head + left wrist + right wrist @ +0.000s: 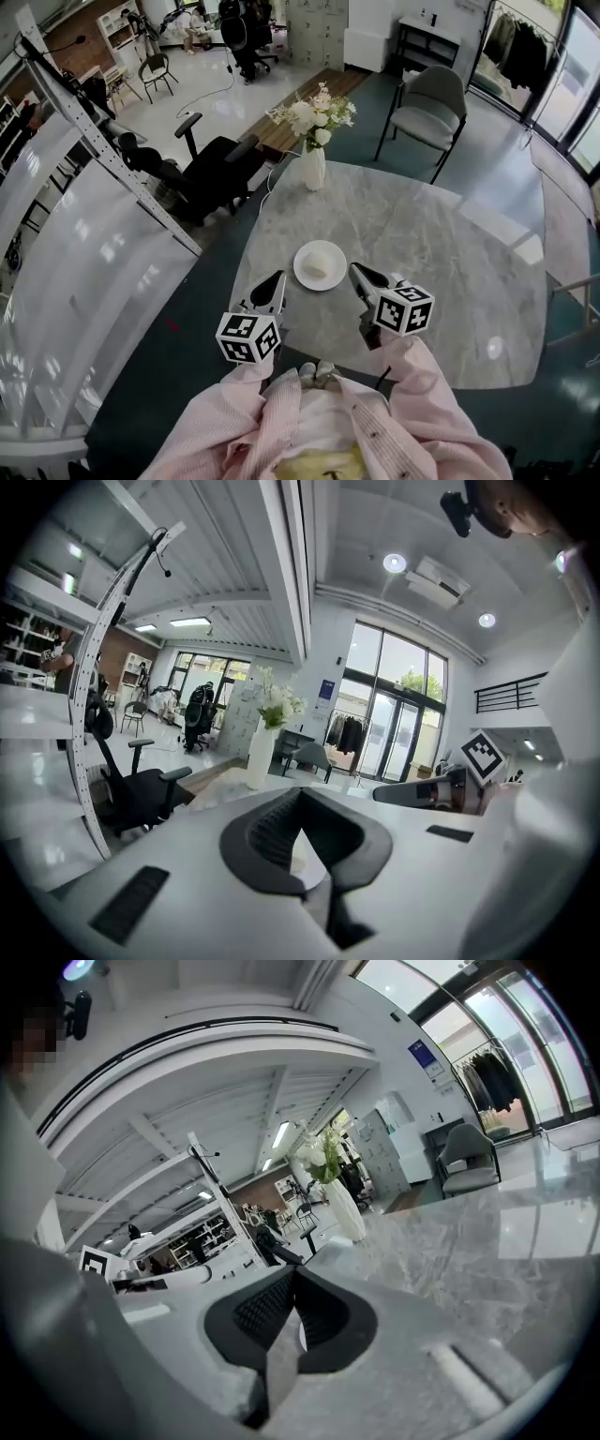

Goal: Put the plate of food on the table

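Left claw (277,279) and right claw (355,271), both pinched together, beside plate of food (334,278) on table (422,244)

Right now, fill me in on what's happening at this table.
A person in a pink shirt holds a gripper in each hand at the near edge of a marble table. A white plate with a pale piece of food sits on the table between the left tongs and the right tongs. Both tongs are shut with nothing between them, so neither grips the plate. A vase of white flowers stands at the far edge.
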`<control>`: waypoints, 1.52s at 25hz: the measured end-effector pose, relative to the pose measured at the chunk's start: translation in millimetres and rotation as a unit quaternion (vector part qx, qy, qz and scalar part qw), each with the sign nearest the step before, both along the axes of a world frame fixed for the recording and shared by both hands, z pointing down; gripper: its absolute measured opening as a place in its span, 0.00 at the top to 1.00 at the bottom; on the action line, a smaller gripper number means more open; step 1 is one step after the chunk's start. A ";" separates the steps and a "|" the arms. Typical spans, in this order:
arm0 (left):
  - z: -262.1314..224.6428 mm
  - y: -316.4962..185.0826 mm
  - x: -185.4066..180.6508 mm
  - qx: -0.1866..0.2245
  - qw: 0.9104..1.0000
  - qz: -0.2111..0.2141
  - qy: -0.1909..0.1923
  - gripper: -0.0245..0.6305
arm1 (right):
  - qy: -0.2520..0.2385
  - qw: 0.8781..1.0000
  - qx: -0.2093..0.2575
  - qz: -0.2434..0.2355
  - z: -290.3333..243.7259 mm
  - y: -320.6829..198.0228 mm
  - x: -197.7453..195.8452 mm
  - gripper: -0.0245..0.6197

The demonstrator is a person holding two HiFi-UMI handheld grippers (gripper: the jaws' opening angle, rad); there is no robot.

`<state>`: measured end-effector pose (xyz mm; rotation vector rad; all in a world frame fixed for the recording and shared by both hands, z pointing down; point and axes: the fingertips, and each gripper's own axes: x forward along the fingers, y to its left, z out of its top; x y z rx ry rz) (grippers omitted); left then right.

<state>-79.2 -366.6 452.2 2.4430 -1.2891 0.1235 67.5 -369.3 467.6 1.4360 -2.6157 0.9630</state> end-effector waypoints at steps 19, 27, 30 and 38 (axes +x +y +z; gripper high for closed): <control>-54.3 1.0 -24.1 0.087 0.996 -0.025 -0.012 0.98 | -0.029 0.994 0.104 0.009 -65.3 2.8 26.0 0.95; -61.6 -2.0 -27.8 0.097 0.995 -0.030 -0.018 0.97 | -0.012 0.992 0.125 0.010 -72.9 1.8 28.2 0.95; -61.2 -3.4 -30.5 0.096 0.995 -0.031 -0.020 0.97 | -0.008 0.991 0.130 0.009 -73.7 1.6 26.6 0.95; -59.5 -3.9 -33.9 0.096 0.994 -0.035 -0.023 0.97 | -0.006 0.991 0.131 0.015 -69.2 2.4 30.0 0.95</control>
